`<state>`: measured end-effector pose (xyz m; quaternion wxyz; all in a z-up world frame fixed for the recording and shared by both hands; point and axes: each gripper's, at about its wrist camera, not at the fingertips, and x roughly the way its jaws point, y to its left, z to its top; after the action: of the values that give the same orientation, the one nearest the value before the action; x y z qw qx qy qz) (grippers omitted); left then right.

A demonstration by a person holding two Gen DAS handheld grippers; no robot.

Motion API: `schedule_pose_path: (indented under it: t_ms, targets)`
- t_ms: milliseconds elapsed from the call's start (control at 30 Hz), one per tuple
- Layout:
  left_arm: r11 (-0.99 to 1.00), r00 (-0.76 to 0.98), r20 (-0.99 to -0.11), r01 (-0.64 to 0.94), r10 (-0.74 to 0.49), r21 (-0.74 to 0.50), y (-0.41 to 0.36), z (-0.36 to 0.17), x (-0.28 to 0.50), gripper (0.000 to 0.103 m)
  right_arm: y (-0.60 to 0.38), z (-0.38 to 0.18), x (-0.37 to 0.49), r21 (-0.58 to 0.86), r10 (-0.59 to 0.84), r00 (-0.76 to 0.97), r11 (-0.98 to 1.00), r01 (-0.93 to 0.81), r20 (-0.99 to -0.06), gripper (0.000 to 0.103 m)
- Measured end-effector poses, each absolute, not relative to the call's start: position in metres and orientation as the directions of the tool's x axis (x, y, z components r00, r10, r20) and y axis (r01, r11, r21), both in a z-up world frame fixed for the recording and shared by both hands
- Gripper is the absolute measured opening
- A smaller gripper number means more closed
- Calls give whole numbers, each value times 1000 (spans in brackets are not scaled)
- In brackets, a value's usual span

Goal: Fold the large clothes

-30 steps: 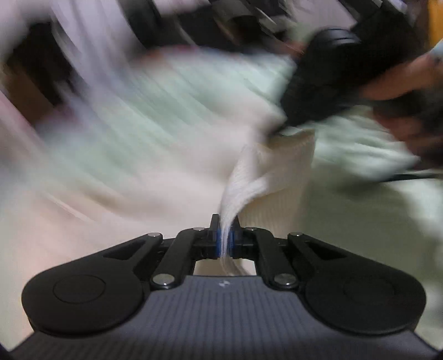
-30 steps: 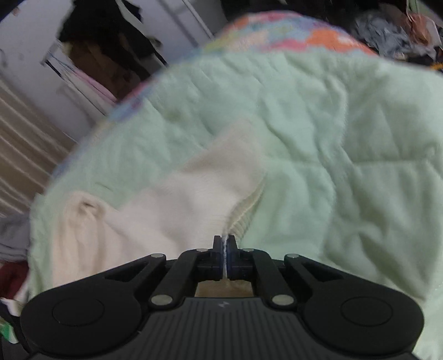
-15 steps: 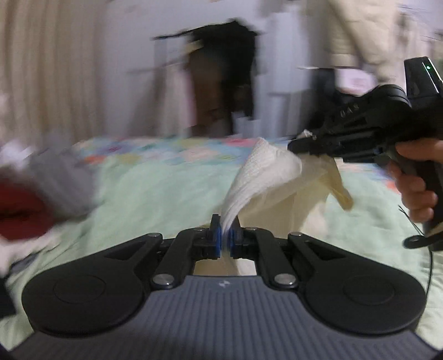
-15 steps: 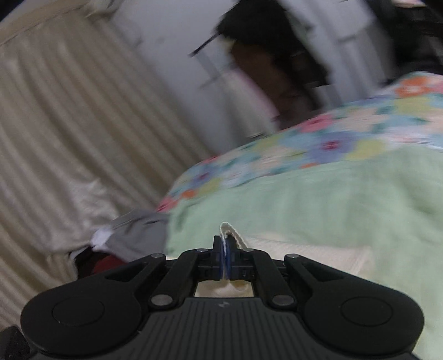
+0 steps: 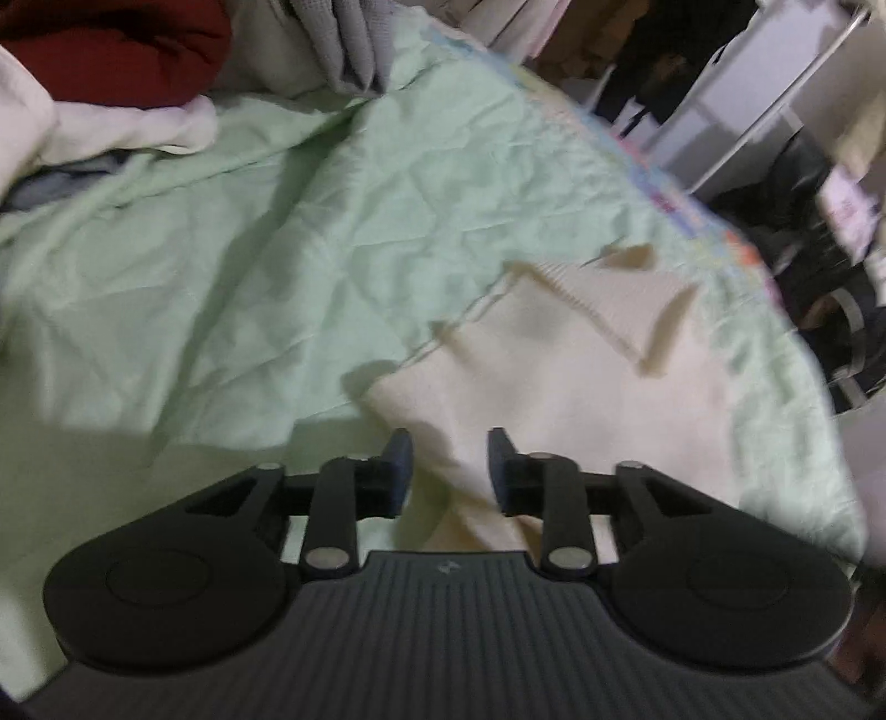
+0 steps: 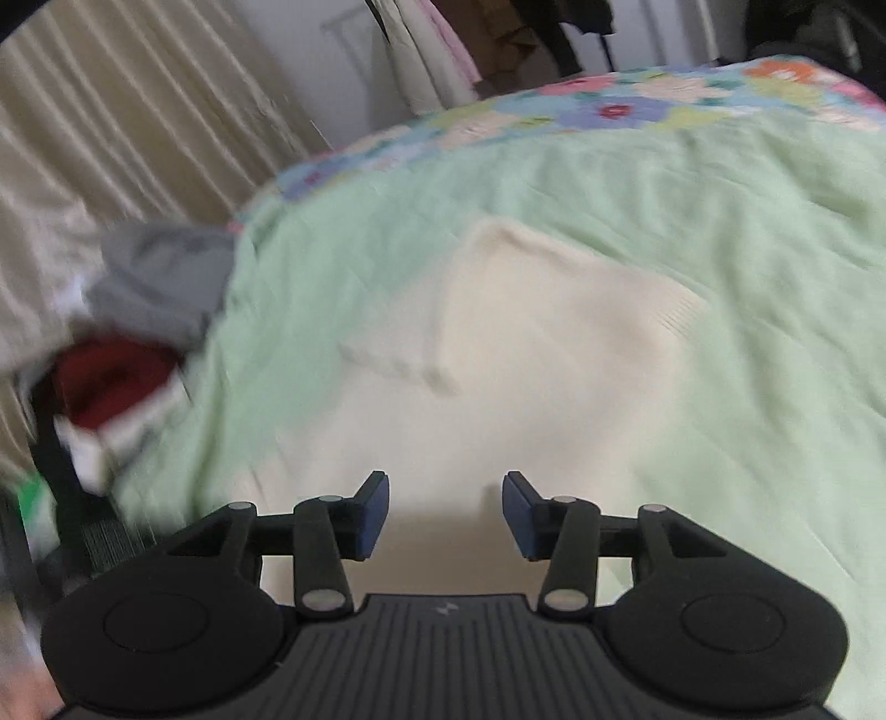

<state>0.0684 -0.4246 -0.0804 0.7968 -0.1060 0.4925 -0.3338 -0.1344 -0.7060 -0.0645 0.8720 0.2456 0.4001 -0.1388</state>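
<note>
A cream ribbed-knit sweater (image 6: 531, 354) lies spread on a pale green quilted bedspread (image 6: 720, 221), released by both hand-held tools. The left gripper (image 5: 449, 468) hovers with its jaws parted over the garment's near edge, nothing between its blue-padded fingers (image 5: 400, 471). The right gripper (image 6: 446, 512) likewise stands with jaws wide apart above the cream knit, holding nothing. From the left wrist view the sweater (image 5: 581, 387) lies toward the bed's right side, a ribbed band running diagonally across it. A floral patchwork border (image 6: 609, 105) edges the bedspread (image 5: 277, 249) at the far side. A heap of other clothes, among them a dark red garment (image 5: 111, 50) and a grey garment (image 6: 160, 277), sits at the bed's edge beside beige pleated curtains (image 6: 111, 138).
</note>
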Motion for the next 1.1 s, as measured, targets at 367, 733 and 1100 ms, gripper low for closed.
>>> schedule_pose_path:
  t_ms: [367,733,1100]
  targets:
    - [778,189,-779,370,-598,-508,-447,-112,101,91,-640,-83,-145,96,-62,573,966,242,-817,54]
    - [711,250,-745,582,-619,-395,-478,-94,70,7,-626,-45,-164,-22,-257,545,916,400,-798,7]
    - [644,64,-824,658,-563,-389,-473,-96,69,46,-684,-55,-236,407,26,618,773,486,-786,47]
